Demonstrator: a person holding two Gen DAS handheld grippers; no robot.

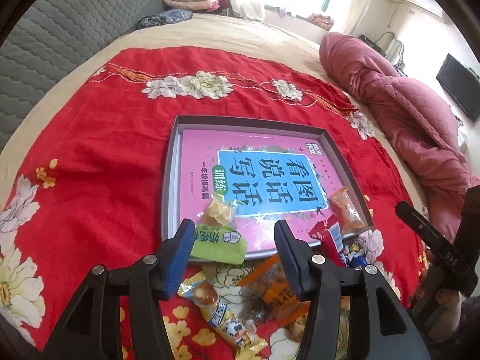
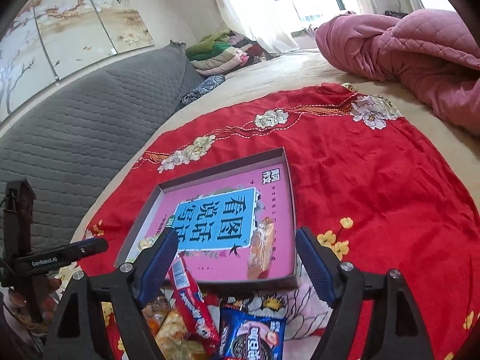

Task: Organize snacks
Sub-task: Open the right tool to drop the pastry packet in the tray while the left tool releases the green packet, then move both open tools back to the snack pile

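Observation:
A shallow grey box (image 1: 171, 162) (image 2: 286, 174) with a pink book inside lies on a red floral cloth. An orange snack pack (image 1: 346, 210) (image 2: 261, 249) and a pale yellow candy (image 1: 219, 211) lie in the box. A green pack (image 1: 219, 241) rests on the box's near edge, between the fingers of my open left gripper (image 1: 235, 250). A yellow pack (image 1: 219, 312) and an orange pack (image 1: 276, 294) lie below it. My open right gripper (image 2: 237, 265) is empty, above a red pack (image 2: 192, 303) (image 1: 331, 237) and a blue cookie pack (image 2: 255, 336).
The red cloth (image 1: 99, 150) (image 2: 375, 180) covers a beige bed. A pink quilt (image 1: 405, 111) (image 2: 420, 51) is bunched at the right. A grey padded headboard (image 2: 75, 126) runs along the left. Folded clothes (image 2: 219, 54) are stacked at the far end.

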